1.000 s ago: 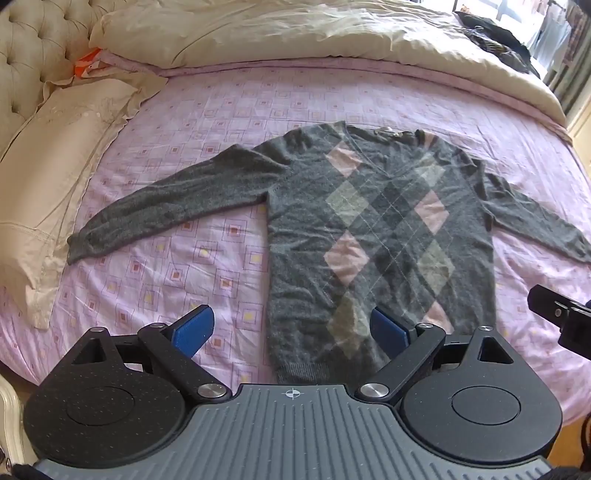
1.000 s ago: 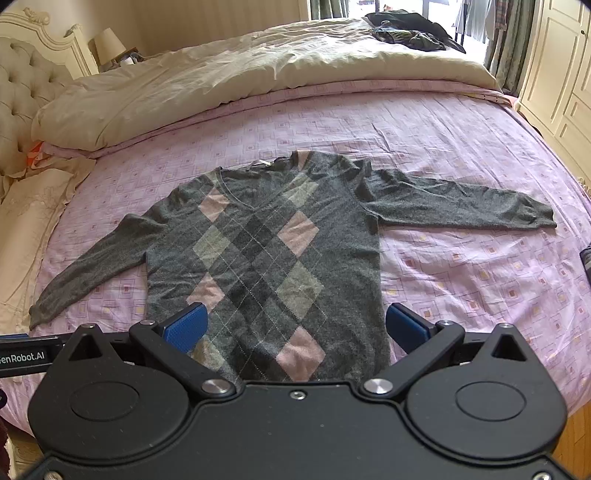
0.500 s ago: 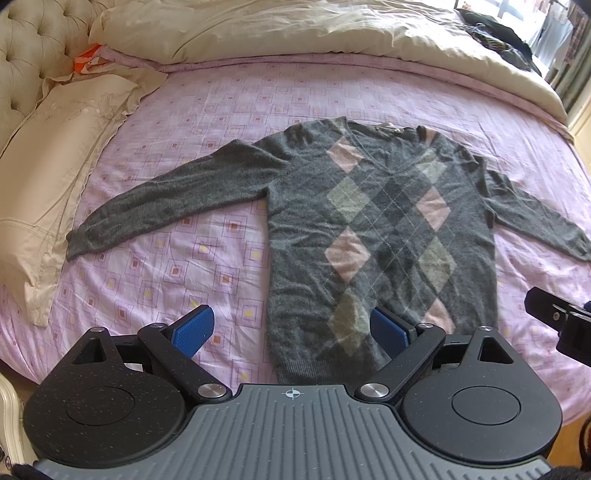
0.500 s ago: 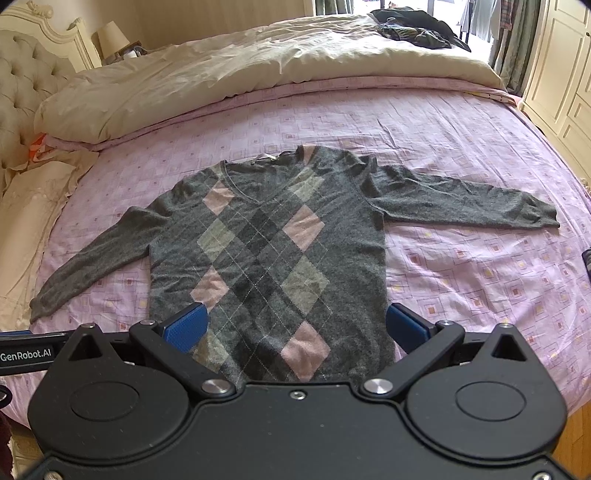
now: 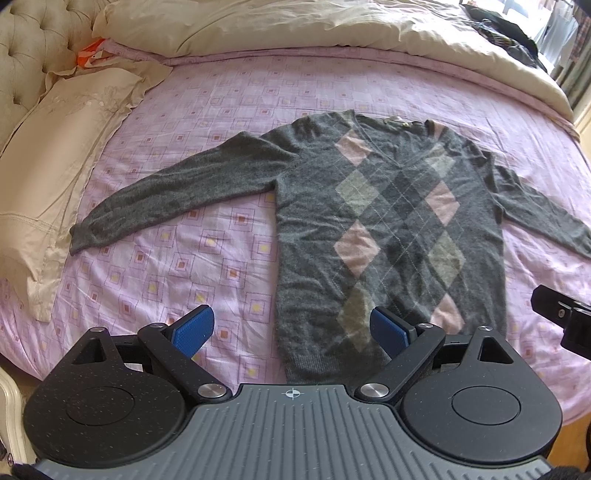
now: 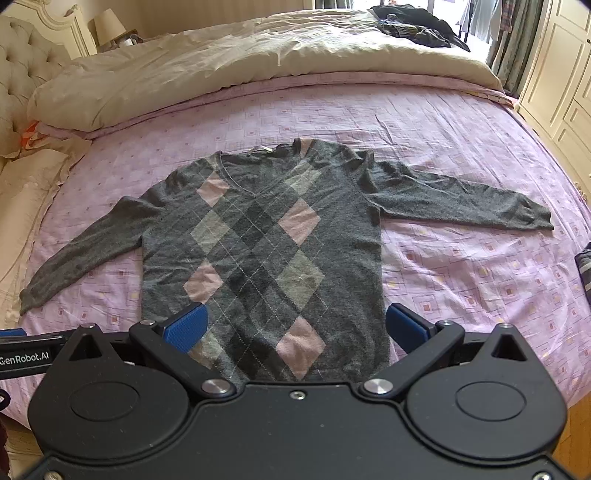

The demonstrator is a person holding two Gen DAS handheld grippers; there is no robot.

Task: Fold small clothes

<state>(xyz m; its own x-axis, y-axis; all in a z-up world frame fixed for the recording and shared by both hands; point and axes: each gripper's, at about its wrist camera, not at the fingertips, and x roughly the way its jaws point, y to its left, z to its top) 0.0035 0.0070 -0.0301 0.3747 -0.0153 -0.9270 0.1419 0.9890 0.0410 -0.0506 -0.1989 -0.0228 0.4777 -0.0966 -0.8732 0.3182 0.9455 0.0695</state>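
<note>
Home bedroom, tufted headboard [image 5: 26,55], pillow [image 5: 55,155], bedside lamp [image 6: 109,24], wardrobe doors [image 6: 561,62]

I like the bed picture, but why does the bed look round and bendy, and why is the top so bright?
In both wrist views the fisheye lens bends the purple sheet into a curve. In the right wrist view daylight from beyond the far end washes out the cream duvet. The sweater looks sharp in both views.

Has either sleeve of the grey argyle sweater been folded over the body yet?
No, in the right wrist view both sleeves of the sweater lie spread flat out to the sides on the pink sheet.
</note>
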